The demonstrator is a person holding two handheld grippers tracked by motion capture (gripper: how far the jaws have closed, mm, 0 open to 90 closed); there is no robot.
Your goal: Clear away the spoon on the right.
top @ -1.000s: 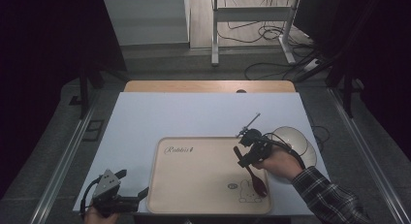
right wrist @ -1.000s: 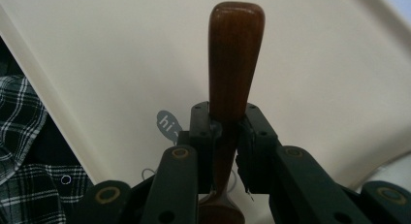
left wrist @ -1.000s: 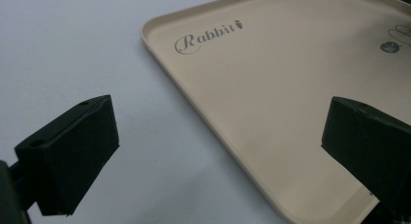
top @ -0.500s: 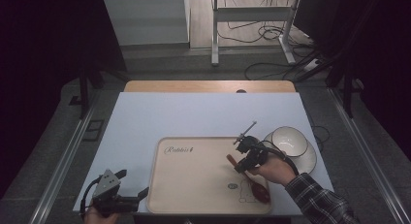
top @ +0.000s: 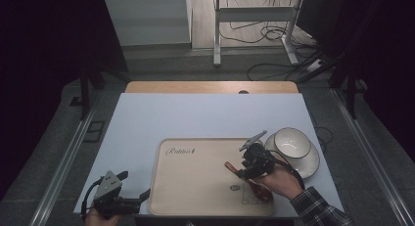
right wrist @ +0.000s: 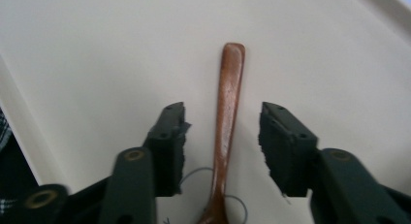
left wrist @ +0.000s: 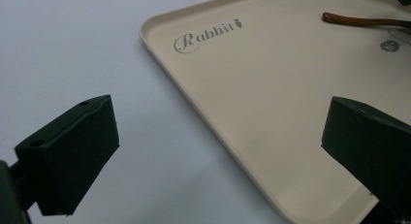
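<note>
A brown wooden spoon (top: pixel 258 191) lies on the beige tray (top: pixel 195 187), its bowl over a small printed drawing. In the right gripper view the spoon's handle (right wrist: pixel 229 112) runs between the two jaws without touching either pad. My right gripper (top: pixel 243 171) has just been opening and stands open low over the tray (right wrist: pixel 97 49). At the table's front left corner my left gripper (top: pixel 142 194) rests, open and holding nothing. Its view (left wrist: pixel 218 136) looks across the tray's "Rabbit" corner (left wrist: pixel 271 88) toward the spoon handle (left wrist: pixel 363 21).
A white bowl (top: pixel 292 142) sits on a white saucer (top: pixel 309 166) just right of the tray, close behind my right hand. The white tabletop (top: pixel 205 113) stretches behind the tray, with a wooden strip at its far edge. Cables and a table frame lie on the floor beyond.
My right hand has sunk toward the tray with the spoon, and its jaws have parted off the handle. The left gripper has kept still.
</note>
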